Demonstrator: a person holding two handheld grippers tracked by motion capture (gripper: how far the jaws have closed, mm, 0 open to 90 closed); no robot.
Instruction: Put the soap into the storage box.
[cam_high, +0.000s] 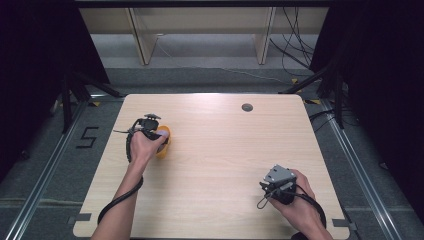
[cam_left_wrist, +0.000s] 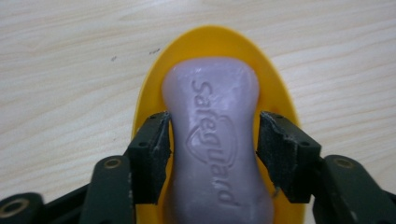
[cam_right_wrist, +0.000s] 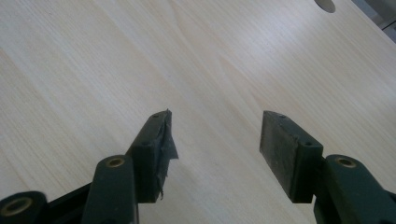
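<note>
Left gripper view: hand-held gripper (cam_left_wrist: 212, 133) astride soap (cam_left_wrist: 212, 140).

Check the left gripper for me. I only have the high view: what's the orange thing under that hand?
Observer: A yellow oval dish with a purple soap bar lying in it, stamped Safeguard.
Operator: Jaws on the soap yet?
Observer: The left gripper has its jaws spread, one on each side of the bar's waist. The pads sit at or just off its sides, and no squeeze shows.
</note>
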